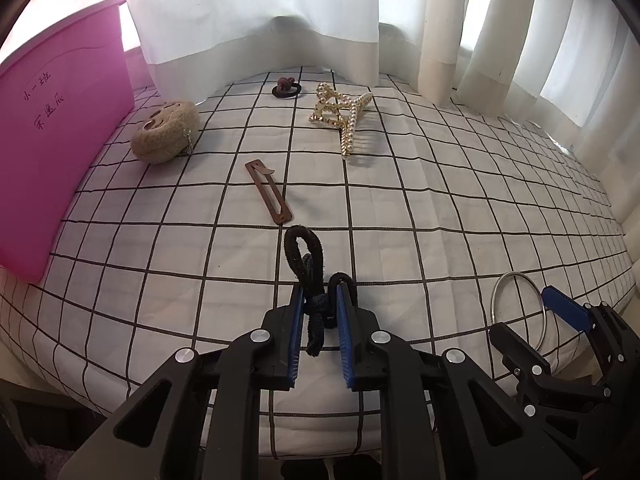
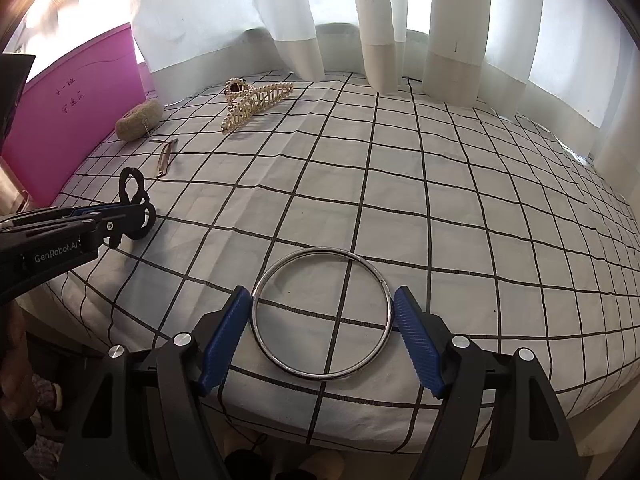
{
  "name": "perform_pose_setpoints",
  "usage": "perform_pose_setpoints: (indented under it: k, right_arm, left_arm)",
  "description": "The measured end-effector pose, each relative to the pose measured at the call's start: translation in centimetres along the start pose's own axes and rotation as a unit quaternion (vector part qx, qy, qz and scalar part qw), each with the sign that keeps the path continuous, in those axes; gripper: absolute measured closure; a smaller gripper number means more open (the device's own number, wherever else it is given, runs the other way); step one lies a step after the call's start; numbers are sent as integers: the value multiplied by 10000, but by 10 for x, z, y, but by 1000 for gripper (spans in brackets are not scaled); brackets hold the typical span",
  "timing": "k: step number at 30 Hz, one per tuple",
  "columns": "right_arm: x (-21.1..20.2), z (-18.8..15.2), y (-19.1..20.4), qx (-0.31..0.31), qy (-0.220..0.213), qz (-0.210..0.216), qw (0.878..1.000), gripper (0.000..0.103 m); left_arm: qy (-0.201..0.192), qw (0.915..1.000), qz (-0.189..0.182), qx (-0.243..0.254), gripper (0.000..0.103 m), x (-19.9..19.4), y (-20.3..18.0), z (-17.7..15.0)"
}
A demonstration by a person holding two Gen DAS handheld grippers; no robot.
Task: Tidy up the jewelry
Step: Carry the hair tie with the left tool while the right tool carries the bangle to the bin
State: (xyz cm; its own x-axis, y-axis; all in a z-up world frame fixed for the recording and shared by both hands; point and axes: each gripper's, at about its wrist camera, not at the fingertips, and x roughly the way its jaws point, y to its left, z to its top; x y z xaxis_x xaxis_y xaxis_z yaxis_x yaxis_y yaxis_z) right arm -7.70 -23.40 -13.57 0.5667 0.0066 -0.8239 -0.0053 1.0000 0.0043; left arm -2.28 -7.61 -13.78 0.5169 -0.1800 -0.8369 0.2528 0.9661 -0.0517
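Note:
My left gripper (image 1: 318, 300) is shut on a black bow-shaped hair tie (image 1: 306, 258), its loops sticking out past the fingers; it also shows in the right wrist view (image 2: 134, 200). My right gripper (image 2: 322, 304) is open, its blue pads on either side of a silver bangle (image 2: 322, 314) that lies flat on the checked cloth; the bangle also shows in the left wrist view (image 1: 518, 304). Further back lie a pearl claw clip (image 1: 340, 114), a brown flat hair clip (image 1: 268, 192), a dark red hair tie (image 1: 286, 88) and a beige fuzzy clip (image 1: 166, 132).
A pink plastic box (image 1: 60, 120) with handwriting stands at the left edge of the table. White curtains (image 1: 280, 12) hang along the back. The checked cloth (image 1: 440, 200) covers the table, whose front edge is just below the grippers.

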Motion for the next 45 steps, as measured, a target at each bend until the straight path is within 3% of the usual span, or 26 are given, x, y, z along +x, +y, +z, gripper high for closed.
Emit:
perform_pose_setpoints:
  k: [8, 15, 24, 35, 45]
  right_arm:
    - [-17, 18, -1, -95, -184, 117, 9997, 32]
    - [-51, 58, 1, -370, -573, 369, 9970, 32]
    - [-95, 125, 27, -964, -1274, 1074, 9813, 32]
    - [-119, 211, 126, -1491, -1828, 2069, 9495, 32]
    - [-92, 289, 251, -1709, -1708, 2587, 9353, 32]
  left_arm:
    - [-206, 9997, 49, -148, 87, -26, 7, 10]
    - [-572, 9970, 244, -454, 87, -68, 21, 27]
    - [-1210, 9822, 828, -1172, 87, -145, 60, 37]
    - [-1803, 9529, 1632, -1811, 87, -226, 162, 53]
    - [-1841, 9491, 1712, -1897, 87, -224, 281, 97]
